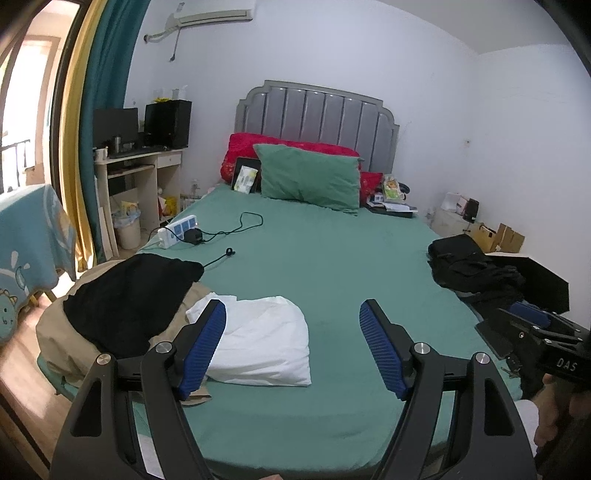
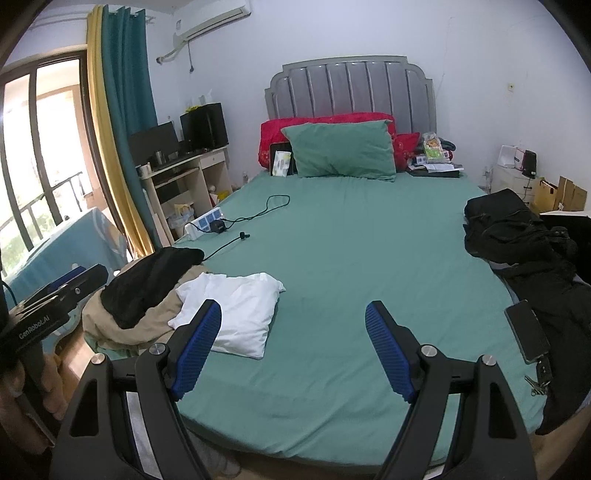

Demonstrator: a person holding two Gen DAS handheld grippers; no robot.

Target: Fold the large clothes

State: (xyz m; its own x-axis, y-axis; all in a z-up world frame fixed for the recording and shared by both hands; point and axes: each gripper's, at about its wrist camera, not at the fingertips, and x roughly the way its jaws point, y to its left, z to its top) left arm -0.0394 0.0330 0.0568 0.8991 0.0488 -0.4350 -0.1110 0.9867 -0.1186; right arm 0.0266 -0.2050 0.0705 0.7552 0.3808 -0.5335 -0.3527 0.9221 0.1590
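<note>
Both grippers wide, holding nothing: left gripper (image 1: 293,345), right gripper (image 2: 293,347), above the bed's (image 1: 332,266) foot. Folded white cloth (image 1: 266,343) at 10 o'clock, black-and-tan pile (image 1: 125,306) beyond it; black clothes (image 2: 517,236) at 2 o'clock. Step: likely between garments. Next: reach and grab one, spread on sheet.

A home bedroom: a bed (image 2: 332,258) with green sheet and grey padded headboard (image 2: 351,88) fills the middle, pillows (image 2: 340,151) at its head, a computer desk (image 2: 184,173) at left, curtains (image 2: 122,92) by a balcony door upper left, an air conditioner (image 2: 210,18) at top
</note>
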